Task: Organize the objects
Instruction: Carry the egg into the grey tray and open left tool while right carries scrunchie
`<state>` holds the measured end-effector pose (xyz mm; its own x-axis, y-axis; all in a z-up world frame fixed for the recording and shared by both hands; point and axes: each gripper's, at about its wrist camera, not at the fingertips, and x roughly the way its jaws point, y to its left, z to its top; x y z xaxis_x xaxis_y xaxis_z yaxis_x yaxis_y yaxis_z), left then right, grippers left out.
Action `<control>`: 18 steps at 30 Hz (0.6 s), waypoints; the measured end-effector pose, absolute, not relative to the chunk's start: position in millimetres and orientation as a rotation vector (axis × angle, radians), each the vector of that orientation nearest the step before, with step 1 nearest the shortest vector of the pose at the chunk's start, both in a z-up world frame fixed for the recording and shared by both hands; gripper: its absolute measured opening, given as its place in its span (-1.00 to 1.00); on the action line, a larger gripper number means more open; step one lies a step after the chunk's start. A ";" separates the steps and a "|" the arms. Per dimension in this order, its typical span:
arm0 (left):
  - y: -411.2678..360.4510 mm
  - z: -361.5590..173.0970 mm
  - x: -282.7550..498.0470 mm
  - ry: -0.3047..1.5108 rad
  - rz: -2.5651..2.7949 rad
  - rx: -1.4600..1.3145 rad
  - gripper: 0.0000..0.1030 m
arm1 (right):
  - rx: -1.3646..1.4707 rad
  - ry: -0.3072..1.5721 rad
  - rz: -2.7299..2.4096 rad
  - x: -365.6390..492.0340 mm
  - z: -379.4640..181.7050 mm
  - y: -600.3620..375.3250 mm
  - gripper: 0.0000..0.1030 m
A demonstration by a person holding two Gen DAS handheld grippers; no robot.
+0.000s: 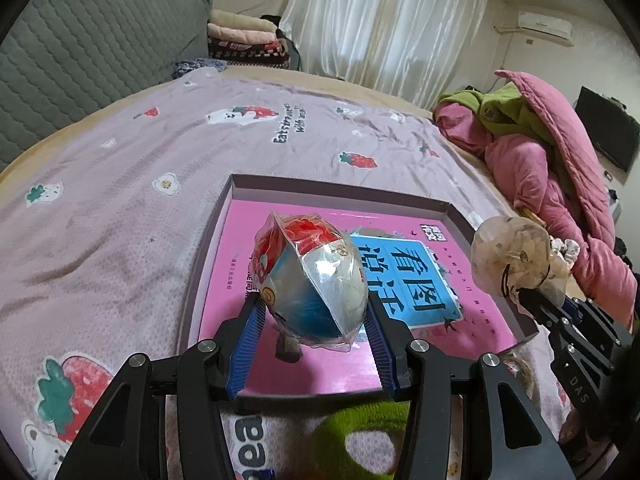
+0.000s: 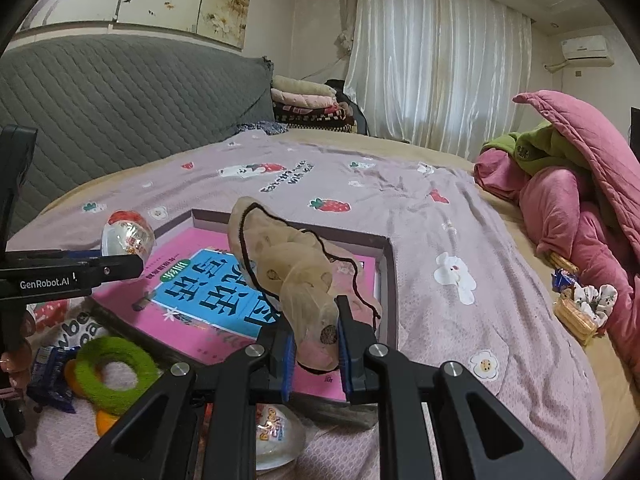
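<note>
Between the left tongs [image 1: 316, 312] a plastic-wrapped toy egg [image 1: 310, 280] is clamped, red top, blue-white body, wrap crinkled. Right tongs [image 2: 316, 344] are clenched on a beige sheer pouch [image 2: 280, 264] w/ black drawstring, limp and drooping. Both items are held over the shallow box [image 1: 340, 186] on the bed [image 1: 120, 180], a pink book [image 1: 472, 332] lying flat inside. Step judged: carry-to-box, approx. mid-task. Next move prob. calls for lowering, then release inside the rim. Green ring [image 2: 116, 372] and another egg [image 2: 276, 436] are left outside.

Pink book [image 1: 304, 364], strawberry-print lilac bedspread [image 1: 120, 184]
</note>
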<state>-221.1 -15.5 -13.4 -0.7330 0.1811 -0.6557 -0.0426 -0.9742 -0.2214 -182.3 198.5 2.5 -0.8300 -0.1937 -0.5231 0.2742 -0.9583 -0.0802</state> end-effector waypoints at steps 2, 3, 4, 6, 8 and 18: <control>-14.3 -14.6 -224.6 -0.282 2.802 -1.091 0.01 | 0.773 0.242 -2.781 -185.0 1.2 197.1 -0.65; -13.7 -15.2 -226.3 -0.277 2.804 -1.091 0.01 | 0.774 0.250 -2.781 -185.7 0.6 196.4 -0.65; -13.0 -15.9 -228.4 -0.268 2.805 -1.097 0.01 | 0.776 0.251 -2.778 -187.0 -0.2 196.4 -0.65; -12.8 -18.4 -233.3 -0.264 2.800 -1.112 0.01 | 0.788 0.251 -2.775 -190.4 -2.4 196.1 -0.65; -11.3 -20.8 -237.0 -0.244 2.800 -1.133 0.01 | 0.806 0.251 -2.771 -194.3 -5.0 196.7 -0.65; -5.4 -35.4 -246.5 -0.184 2.777 -1.220 0.01 | 0.933 0.201 -2.754 -209.3 -20.5 203.0 -0.65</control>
